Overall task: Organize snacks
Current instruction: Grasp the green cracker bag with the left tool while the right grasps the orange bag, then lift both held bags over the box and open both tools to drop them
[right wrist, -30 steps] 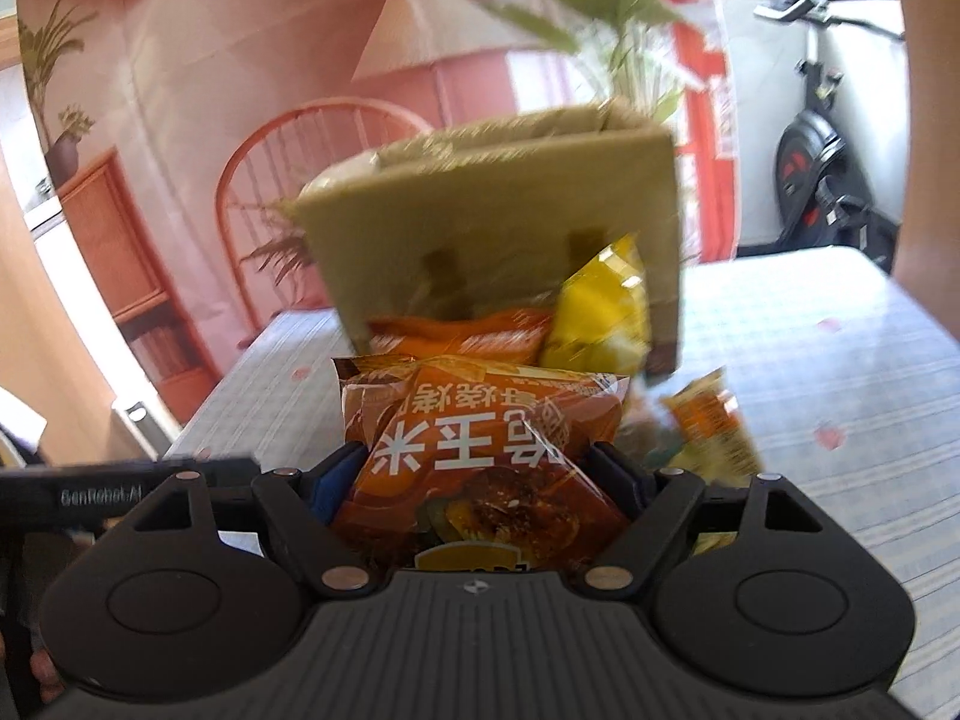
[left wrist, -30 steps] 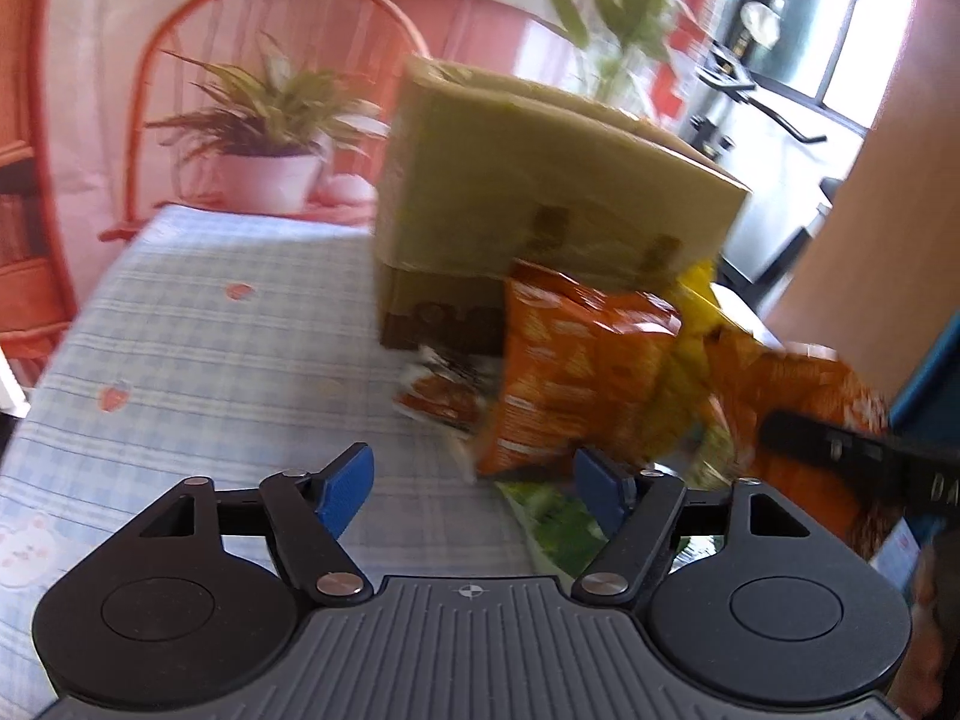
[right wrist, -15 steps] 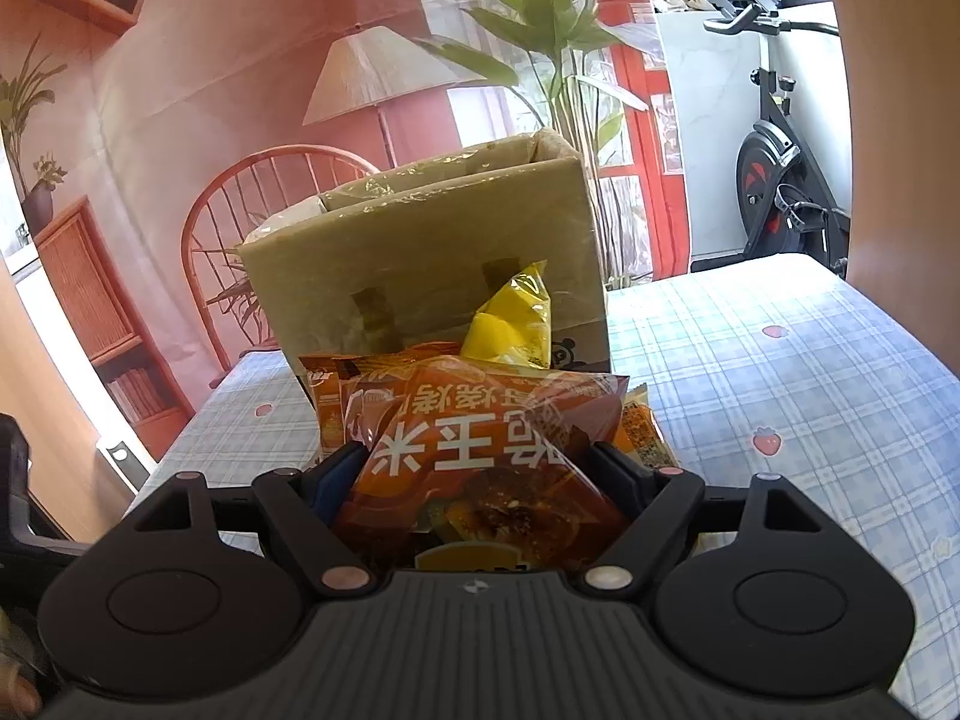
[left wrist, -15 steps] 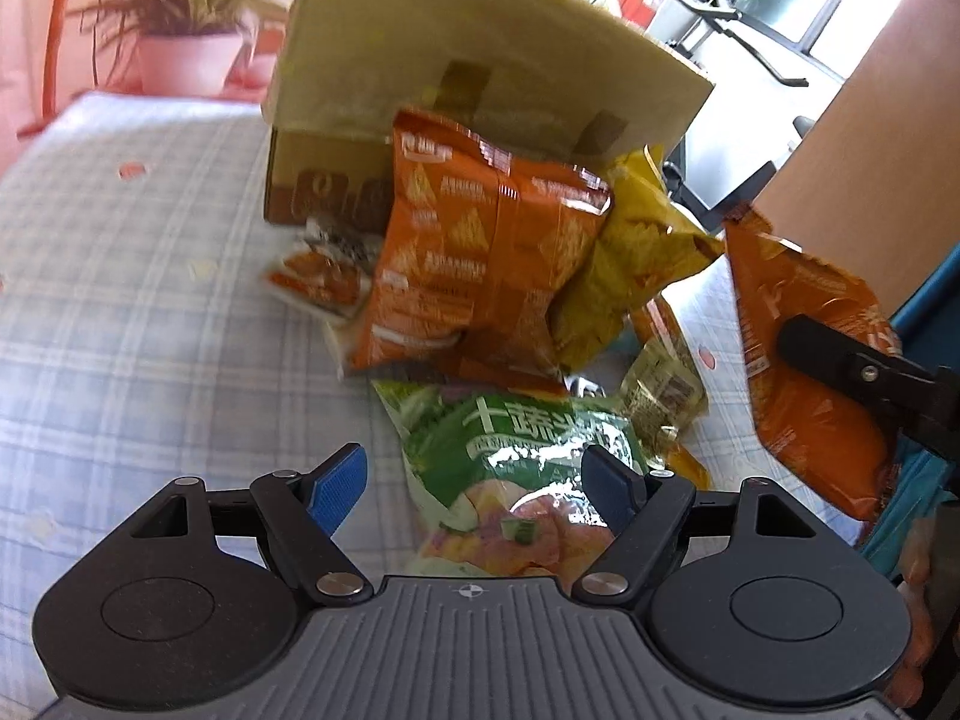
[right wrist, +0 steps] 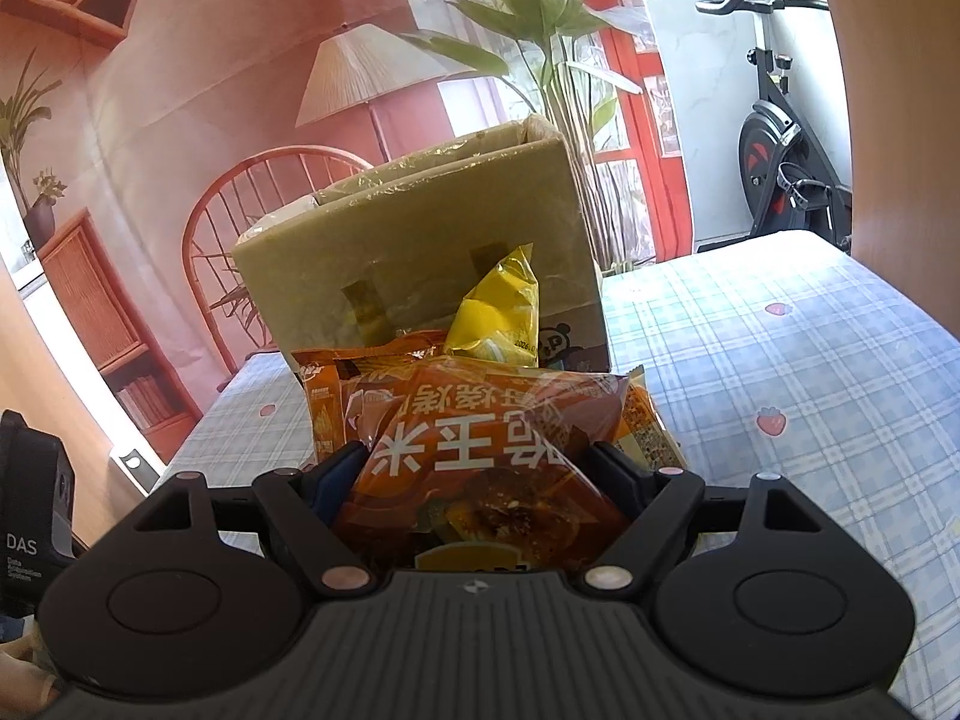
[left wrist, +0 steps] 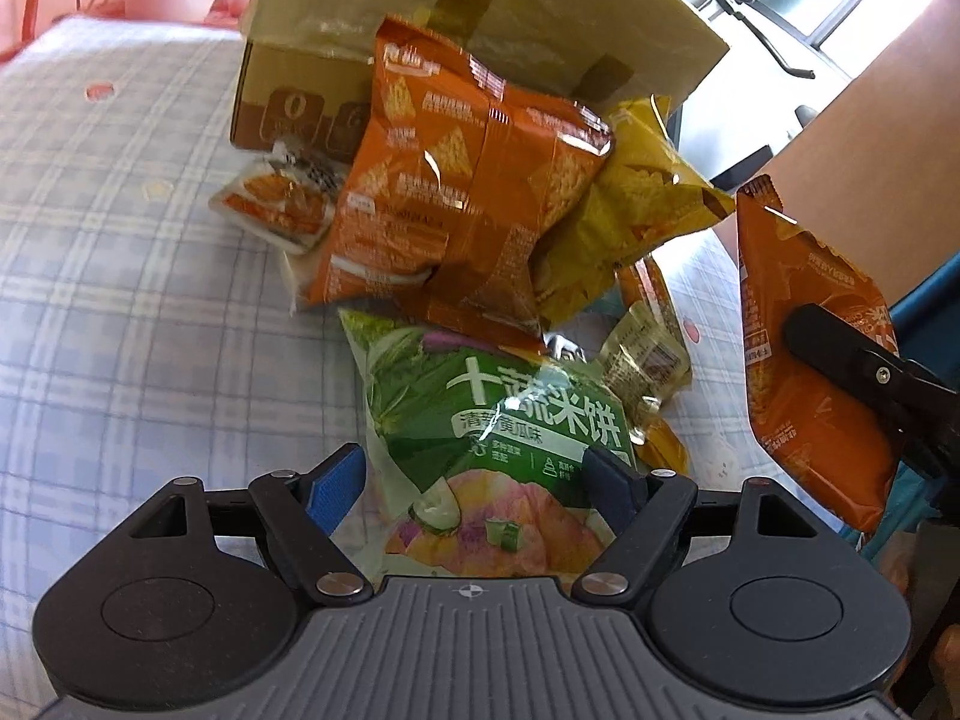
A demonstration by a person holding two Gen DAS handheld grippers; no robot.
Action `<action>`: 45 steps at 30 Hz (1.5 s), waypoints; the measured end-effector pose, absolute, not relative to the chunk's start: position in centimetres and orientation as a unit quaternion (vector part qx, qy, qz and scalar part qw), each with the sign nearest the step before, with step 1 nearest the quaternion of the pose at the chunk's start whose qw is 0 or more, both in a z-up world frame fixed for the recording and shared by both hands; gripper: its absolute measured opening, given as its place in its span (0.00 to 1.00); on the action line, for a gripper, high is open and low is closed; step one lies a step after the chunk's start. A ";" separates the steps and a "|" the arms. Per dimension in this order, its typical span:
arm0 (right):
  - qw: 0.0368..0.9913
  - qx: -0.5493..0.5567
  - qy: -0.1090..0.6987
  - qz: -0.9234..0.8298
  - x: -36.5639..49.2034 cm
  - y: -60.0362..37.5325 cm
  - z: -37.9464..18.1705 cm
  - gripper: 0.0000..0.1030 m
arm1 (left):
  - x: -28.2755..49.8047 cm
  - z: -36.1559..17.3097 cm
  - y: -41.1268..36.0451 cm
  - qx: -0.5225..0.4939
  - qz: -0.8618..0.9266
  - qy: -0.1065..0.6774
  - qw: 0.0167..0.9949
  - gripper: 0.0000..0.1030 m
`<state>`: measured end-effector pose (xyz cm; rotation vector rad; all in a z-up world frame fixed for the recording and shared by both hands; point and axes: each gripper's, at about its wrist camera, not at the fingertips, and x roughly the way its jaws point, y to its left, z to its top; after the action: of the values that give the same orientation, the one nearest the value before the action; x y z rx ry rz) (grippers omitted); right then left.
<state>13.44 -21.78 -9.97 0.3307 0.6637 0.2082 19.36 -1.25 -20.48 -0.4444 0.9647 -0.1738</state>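
Left wrist view: fingers of the left gripper point(left wrist: 477, 477) stand spread, blue pads straddling the lower half of the green rice-cracker bag point(left wrist: 492, 432); left pad clear of the bag's edge, right pad at or over its right edge, contact not resolvable. Jaws have just been opening. Ahead of the fingertips the big orange chip bag point(left wrist: 462, 180) leans on the cardboard box point(left wrist: 480, 18), yellow bag point(left wrist: 630, 210) to its right, small flat packet point(left wrist: 276, 210) to its left. Bare checked tablecloth point(left wrist: 120, 300) left of the fingers. Right of them, the right gripper point(left wrist: 864, 366) pinches an orange corn snack bag point(left wrist: 798, 324) off the table. Right wrist view: right gripper point(right wrist: 477, 480) fingers clamp that bag's point(right wrist: 480, 456) two side edges; pile and box point(right wrist: 420, 240) directly ahead, open cloth point(right wrist: 780, 360) to the right.
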 end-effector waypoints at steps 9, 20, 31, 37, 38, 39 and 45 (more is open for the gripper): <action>0.924 0.169 0.328 0.098 13.5 -22.1 -10.2 0.79 | 19.4 -21.7 -1.6 -0.233 -0.095 0.465 0.849 0.82; 0.923 0.172 0.330 0.096 13.5 -22.2 -10.4 0.79 | 18.5 -21.3 -1.2 -0.239 -0.124 0.449 0.852 0.62; 0.926 0.172 0.325 0.089 12.8 -22.5 -10.0 0.79 | 16.7 -19.0 -0.2 -0.221 -0.142 0.436 0.860 0.60; 0.926 0.171 0.325 0.090 12.6 -22.1 -9.9 0.79 | 15.6 -18.4 0.6 -0.222 -0.148 0.433 0.861 0.60; 0.926 0.171 0.325 0.091 12.7 -22.0 -9.8 0.79 | 15.6 -18.4 0.8 -0.224 -0.147 0.432 0.861 0.60; 0.926 0.171 0.325 0.091 12.7 -21.9 -9.8 0.79 | 15.5 -18.5 0.9 -0.227 -0.146 0.433 0.860 0.60; 0.926 0.166 0.326 0.093 12.6 -21.6 -9.6 0.79 | 15.2 -17.6 0.4 -0.216 -0.159 0.418 0.868 0.60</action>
<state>12.64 -21.59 -9.61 0.3405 0.6679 0.1914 15.20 0.38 -17.62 -0.4520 0.8746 -0.3330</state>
